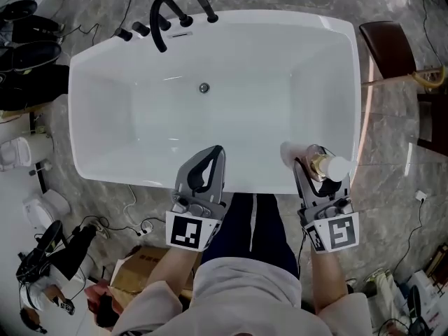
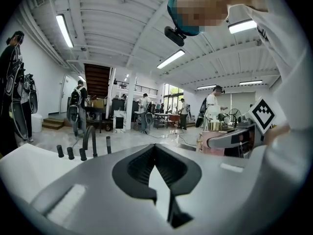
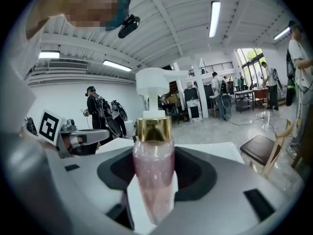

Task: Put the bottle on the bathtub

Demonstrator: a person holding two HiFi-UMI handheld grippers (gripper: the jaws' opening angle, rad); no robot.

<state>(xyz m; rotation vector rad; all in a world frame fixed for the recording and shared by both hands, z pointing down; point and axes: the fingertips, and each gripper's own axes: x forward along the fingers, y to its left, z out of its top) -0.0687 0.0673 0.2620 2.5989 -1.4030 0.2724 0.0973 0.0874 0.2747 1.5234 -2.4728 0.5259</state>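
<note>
Nearest us, the right gripper [image 1: 316,170] has its fingers clamped on the pink pump bottle [image 3: 153,170], roughly upright over the near right corner of the bathtub [image 1: 126,176]; the left gripper [image 1: 215,152] hangs beside it, fingers together and empty; the pick-up looks done, while setting down and release remain; the bottle's base is hidden, so we cannot tell whether it touches the rim.

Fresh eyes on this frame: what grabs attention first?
The big white bathtub fills the middle of the head view, with a black faucet on its far rim. Next comes the pink pump bottle, upright and clamped in the right gripper at the tub's near right corner. The left gripper beside it is shut and empty.
</note>
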